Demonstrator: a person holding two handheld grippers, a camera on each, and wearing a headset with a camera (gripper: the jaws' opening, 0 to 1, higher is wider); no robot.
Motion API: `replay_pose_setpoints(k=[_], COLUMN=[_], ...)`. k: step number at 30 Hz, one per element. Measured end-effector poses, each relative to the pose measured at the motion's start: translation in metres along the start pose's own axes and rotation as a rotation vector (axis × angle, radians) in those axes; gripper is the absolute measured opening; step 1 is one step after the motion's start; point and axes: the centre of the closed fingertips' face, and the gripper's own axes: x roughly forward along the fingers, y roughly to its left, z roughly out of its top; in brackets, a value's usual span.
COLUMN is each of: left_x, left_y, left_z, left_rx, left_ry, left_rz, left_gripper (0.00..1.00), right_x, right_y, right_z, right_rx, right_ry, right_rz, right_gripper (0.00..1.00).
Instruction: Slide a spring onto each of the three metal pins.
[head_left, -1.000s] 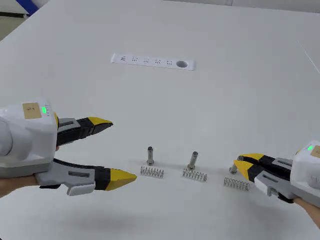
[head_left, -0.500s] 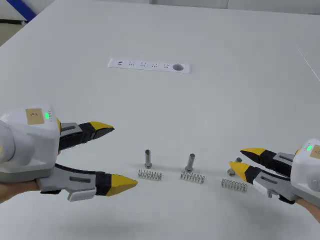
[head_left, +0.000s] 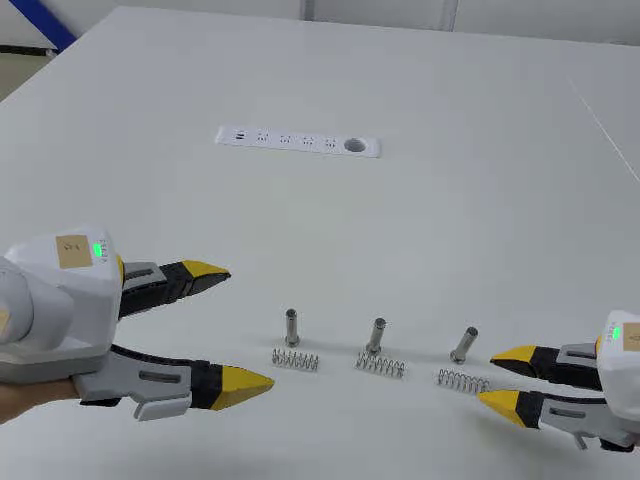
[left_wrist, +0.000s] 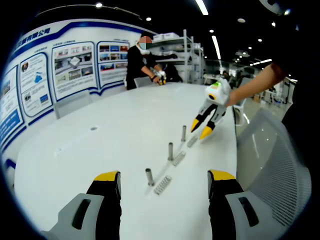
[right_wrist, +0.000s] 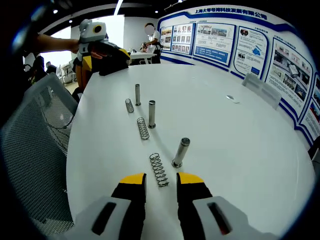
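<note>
First step: right claw, narrowly spread, sits beside the rightmost spring; next it must pinch it. Left claw gapes, empty.

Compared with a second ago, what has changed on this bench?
The right gripper has drawn back from the right pin toward the person; its open tips now sit by the right spring. It holds nothing. The left gripper stays open to the left of the row, and the other pins and other springs lie as before.
</note>
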Motion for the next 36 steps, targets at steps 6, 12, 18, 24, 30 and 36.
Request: replay_pose_setpoints(k=[6, 12, 18, 24, 30, 36], left_x=[-0.001, -0.004, -0.003, 0.003, 0.008, 0.013], left_y=[-0.001, 0.001, 0.003, -0.001, -0.005, -0.01], left_z=[-0.004, -0.007, -0.005, -0.008, -0.004, 0.001], left_rx=[-0.004, -0.017, -0.023, -0.023, -0.018, -0.005], left_ry=[0.017, 0.023, 0.018, 0.033, 0.027, 0.013], left_rz=[-0.003, 0.006, 0.007, -0.007, -0.024, -0.041], left_gripper=[0.72, 0.72, 0.71, 0.71, 0.71, 0.71], right_x=[0.012, 0.014, 0.015, 0.016, 0.014, -0.002], right_y=[0.0, -0.003, -0.002, -0.003, -0.003, 0.006], right_z=[-0.008, -0.009, -0.011, -0.009, -0.008, 0.006], right_rx=[0.027, 0.05, 0.072, 0.093, 0.089, 0.062], right_ry=[0.019, 0.011, -0.008, -0.029, 0.0, -0.012], right_rz=[0.017, 0.04, 0.072, 0.067, 0.06, 0.086], right_gripper=[0.22, 0.19, 0.14, 0.12, 0.11, 0.1])
